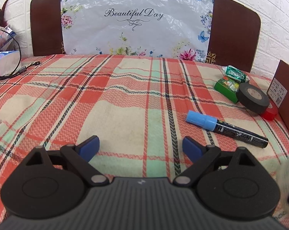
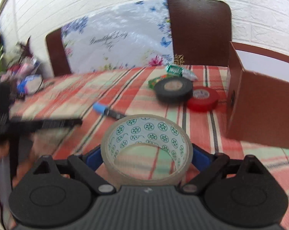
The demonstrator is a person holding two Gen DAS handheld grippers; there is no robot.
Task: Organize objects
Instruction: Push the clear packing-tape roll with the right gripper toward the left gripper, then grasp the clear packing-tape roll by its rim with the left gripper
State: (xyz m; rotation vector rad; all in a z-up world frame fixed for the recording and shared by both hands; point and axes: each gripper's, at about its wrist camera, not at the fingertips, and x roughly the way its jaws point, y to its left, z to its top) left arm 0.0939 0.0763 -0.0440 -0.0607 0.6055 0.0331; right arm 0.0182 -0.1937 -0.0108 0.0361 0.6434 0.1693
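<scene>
Gripping a clear tape roll (image 2: 146, 149) across its width, right gripper (image 2: 146, 156) spread wide. At two o'clock, an open cardboard box (image 2: 259, 111); best carried level, released low inside. Left gripper (image 1: 141, 148) wide open, empty.

left side of the right wrist view blurred; brown box (image 1: 286, 103) cut off.

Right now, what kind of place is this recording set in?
Probably a home bedroom: the items lie on a bed with a plaid cover, backed by a dark wooden headboard against a white brick-pattern wall.
</scene>
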